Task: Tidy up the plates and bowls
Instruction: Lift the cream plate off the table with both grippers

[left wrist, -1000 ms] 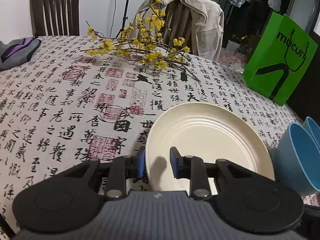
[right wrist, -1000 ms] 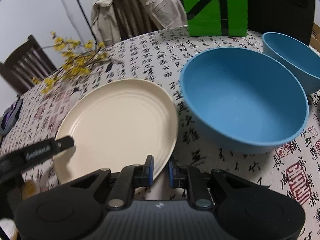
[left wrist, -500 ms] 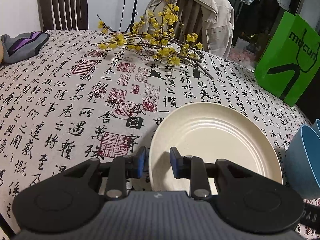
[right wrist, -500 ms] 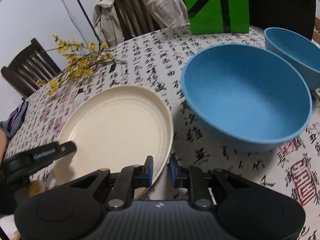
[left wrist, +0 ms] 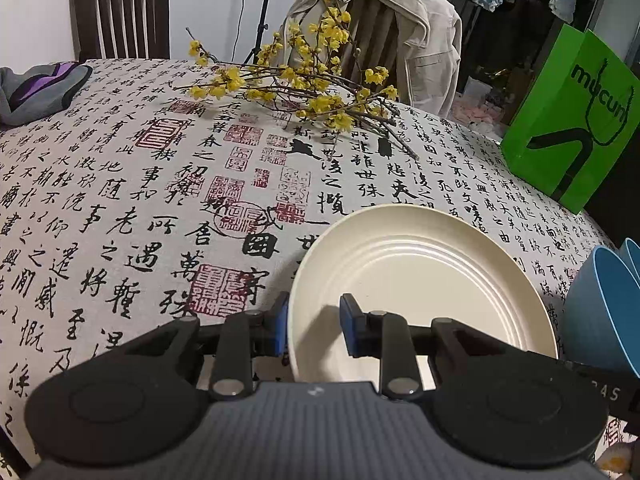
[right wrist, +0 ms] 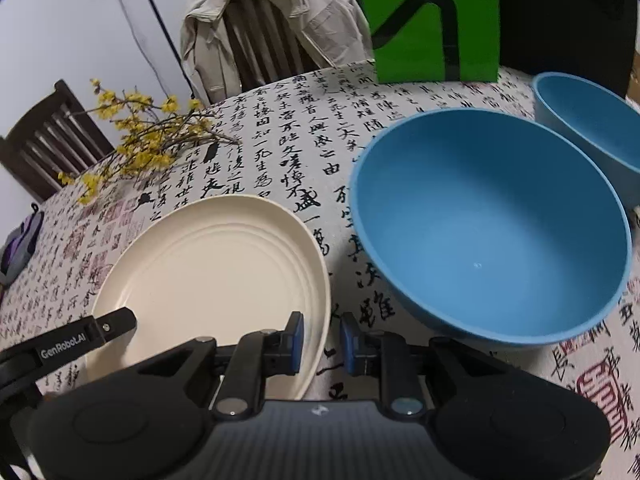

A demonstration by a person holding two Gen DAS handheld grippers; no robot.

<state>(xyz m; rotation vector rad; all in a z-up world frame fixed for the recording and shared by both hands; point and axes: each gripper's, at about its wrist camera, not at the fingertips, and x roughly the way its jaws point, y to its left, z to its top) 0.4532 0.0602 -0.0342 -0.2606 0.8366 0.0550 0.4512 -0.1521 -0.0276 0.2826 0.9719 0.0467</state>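
Note:
A cream plate [left wrist: 420,280] lies on the calligraphy tablecloth [left wrist: 120,208]. My left gripper [left wrist: 313,330] is open, its jaws straddling the plate's near left rim, one pad outside and one over the plate. In the right wrist view the same cream plate [right wrist: 212,272] shows, and my right gripper [right wrist: 322,344] is open with its jaws astride the plate's near right rim. A large blue bowl [right wrist: 488,228] sits just right of the plate, and a second blue bowl [right wrist: 592,128] stands behind it. Both bowls show at the right edge of the left wrist view [left wrist: 600,312].
A branch of yellow blossoms [left wrist: 304,88] lies across the far side of the table. A green paper bag [left wrist: 572,120] stands at the far right. Two chairs, one with a beige jacket [left wrist: 404,36], stand behind the table. A grey-purple cloth [left wrist: 36,88] lies at the far left.
Both grippers and the plate have shifted slightly; the plate sits a little farther left from the large blue bowl. Jaw openings look the same.

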